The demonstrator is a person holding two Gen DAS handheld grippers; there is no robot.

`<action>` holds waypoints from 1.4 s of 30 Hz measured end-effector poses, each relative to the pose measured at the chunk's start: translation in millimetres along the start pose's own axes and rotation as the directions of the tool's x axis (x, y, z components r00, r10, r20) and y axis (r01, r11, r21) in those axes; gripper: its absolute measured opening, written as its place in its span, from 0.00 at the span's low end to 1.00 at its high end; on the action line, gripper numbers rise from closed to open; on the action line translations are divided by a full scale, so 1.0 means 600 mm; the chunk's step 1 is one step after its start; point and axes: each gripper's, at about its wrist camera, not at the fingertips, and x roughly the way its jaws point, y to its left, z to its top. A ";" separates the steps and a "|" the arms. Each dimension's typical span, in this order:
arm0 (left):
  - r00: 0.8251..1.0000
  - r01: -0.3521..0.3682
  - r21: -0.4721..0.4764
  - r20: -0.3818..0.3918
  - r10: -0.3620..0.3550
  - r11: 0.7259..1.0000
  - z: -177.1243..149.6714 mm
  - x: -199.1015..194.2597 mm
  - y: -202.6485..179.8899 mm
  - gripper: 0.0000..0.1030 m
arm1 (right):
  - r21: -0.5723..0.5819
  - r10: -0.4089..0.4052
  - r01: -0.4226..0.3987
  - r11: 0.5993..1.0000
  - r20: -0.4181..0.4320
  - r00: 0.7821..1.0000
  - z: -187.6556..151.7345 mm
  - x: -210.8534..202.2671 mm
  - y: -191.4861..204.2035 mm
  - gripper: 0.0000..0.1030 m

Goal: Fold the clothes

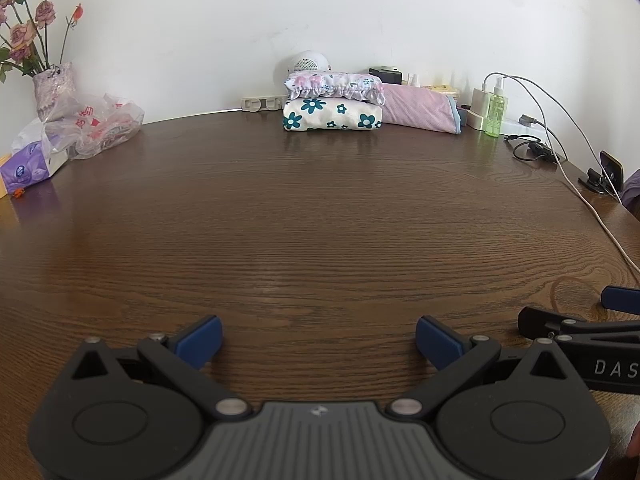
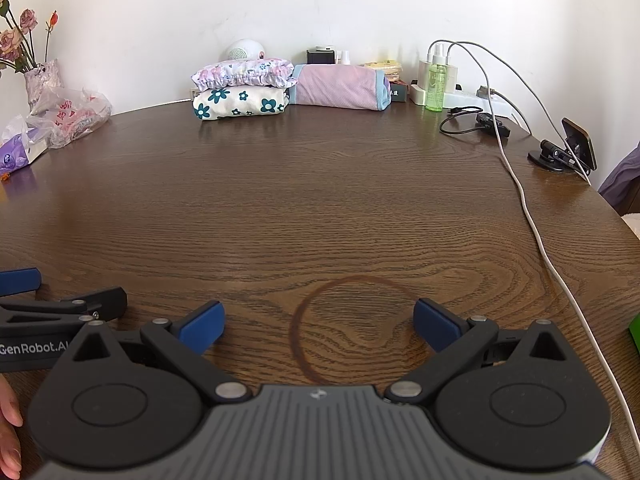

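Two folded garments are stacked at the table's far edge: a cream one with teal flowers (image 1: 332, 115) (image 2: 240, 103) under a ruffled pastel floral one (image 1: 335, 85) (image 2: 243, 73). A folded pink cloth with blue trim (image 1: 420, 109) (image 2: 342, 87) lies to their right. My left gripper (image 1: 319, 340) stands open over bare wood near the front, nothing between its blue pads. My right gripper (image 2: 319, 326) is also open and empty, just to the right of the left one, above a dark ring stain (image 2: 360, 328). Each gripper shows at the edge of the other's view.
The dark wooden table (image 1: 320, 220) carries a vase of roses (image 1: 52, 88), plastic bags (image 1: 96, 126) and a tissue pack (image 1: 30, 168) at the left. At the right are a green spray bottle (image 2: 436, 88), chargers, a white cable (image 2: 536, 232) running forward, and a phone on a stand (image 2: 576, 148).
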 end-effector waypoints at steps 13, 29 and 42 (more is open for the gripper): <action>1.000 0.001 -0.001 0.000 -0.001 1.000 -0.001 0.000 0.000 1.00 | -0.001 -0.002 0.002 1.000 0.000 1.000 0.000 0.001 -0.003 0.99; 1.000 0.001 -0.002 0.000 -0.001 1.000 -0.005 0.001 -0.003 1.00 | -0.001 -0.001 0.001 1.000 0.000 1.000 -0.001 0.000 -0.004 0.99; 1.000 0.002 -0.002 0.001 -0.002 1.000 -0.013 0.005 -0.003 1.00 | -0.003 -0.001 0.001 1.000 0.000 1.000 -0.001 -0.001 -0.004 0.99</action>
